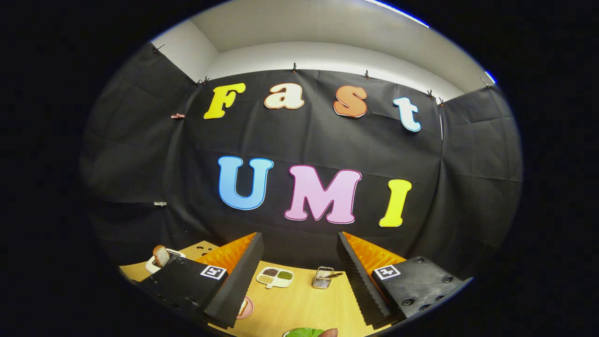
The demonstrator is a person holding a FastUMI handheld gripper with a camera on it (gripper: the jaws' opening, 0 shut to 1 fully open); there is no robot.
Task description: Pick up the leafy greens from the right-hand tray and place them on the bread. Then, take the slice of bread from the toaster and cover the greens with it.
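My gripper point(299, 267) is held high over the wooden table point(299, 304), its fingers wide apart with nothing between them. Below the gap, nearest to me, lie the leafy greens point(305, 333) on a tray, mostly cut off. By the left finger sits a pink plate point(246, 307) with a slice of bread on it, partly hidden by that finger. Beyond the left finger stands a white toaster point(159, 262) with a slice of bread point(161, 255) sticking up out of it.
A white divided dish point(275, 277) holding several kinds of beans lies ahead between the fingers. To its right stands a small wire basket point(323, 278). The black cloth wall rises just behind the table.
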